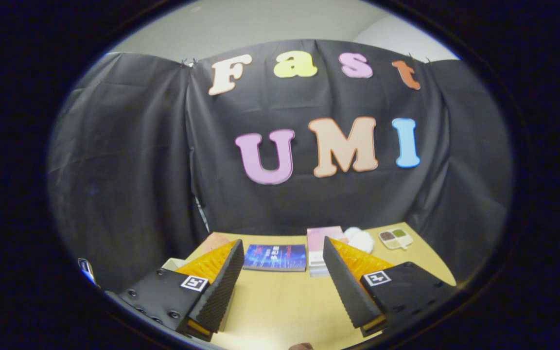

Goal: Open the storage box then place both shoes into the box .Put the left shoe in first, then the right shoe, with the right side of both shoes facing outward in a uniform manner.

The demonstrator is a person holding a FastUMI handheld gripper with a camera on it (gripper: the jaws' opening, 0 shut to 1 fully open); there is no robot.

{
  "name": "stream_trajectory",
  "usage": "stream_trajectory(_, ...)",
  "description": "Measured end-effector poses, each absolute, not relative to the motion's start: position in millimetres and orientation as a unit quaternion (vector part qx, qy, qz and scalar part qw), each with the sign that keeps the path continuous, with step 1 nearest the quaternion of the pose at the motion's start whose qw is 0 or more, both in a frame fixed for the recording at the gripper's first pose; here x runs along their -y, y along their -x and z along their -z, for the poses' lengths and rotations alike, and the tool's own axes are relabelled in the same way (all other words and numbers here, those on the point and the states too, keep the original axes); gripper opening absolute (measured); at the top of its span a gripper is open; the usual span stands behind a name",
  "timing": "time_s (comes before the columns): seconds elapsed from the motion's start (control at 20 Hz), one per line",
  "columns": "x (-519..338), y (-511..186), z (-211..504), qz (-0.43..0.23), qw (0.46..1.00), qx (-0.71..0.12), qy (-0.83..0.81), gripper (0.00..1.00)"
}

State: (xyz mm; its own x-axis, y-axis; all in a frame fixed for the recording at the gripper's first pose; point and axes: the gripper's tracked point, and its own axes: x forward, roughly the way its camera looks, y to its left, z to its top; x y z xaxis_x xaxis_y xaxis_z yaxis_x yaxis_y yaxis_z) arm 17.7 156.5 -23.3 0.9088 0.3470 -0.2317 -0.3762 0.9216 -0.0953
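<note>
Gripper [280,272] level above wooden table [280,301], fingers spread wide, nothing between. Blue book [275,257] just beyond; pink book stack [320,243], white bundle [360,239], sectioned tray [395,238] farther back. Cover writing unreadable.

I see even, soft indoor light with no hard shadows on the wooden table [280,301], which reads bright and warm. The black cloth wall [129,160] behind the table stays dim, its folds catching faint sheen. Fisheye bending curves the cloth's top edge strongly. The gripper [280,265], fingers spread apart above the table, looks sharp; small items at the table's far end look soft.
</note>
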Motion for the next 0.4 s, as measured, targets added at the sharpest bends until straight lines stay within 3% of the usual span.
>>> stream_trajectory(0.2, -154, -12, -29, -0.188, 0.979, -0.058, 0.046, 1.00)
stream_trajectory(0.4, -146, -4, -38, -0.177, 0.983, -0.054, 0.003, 1.00)
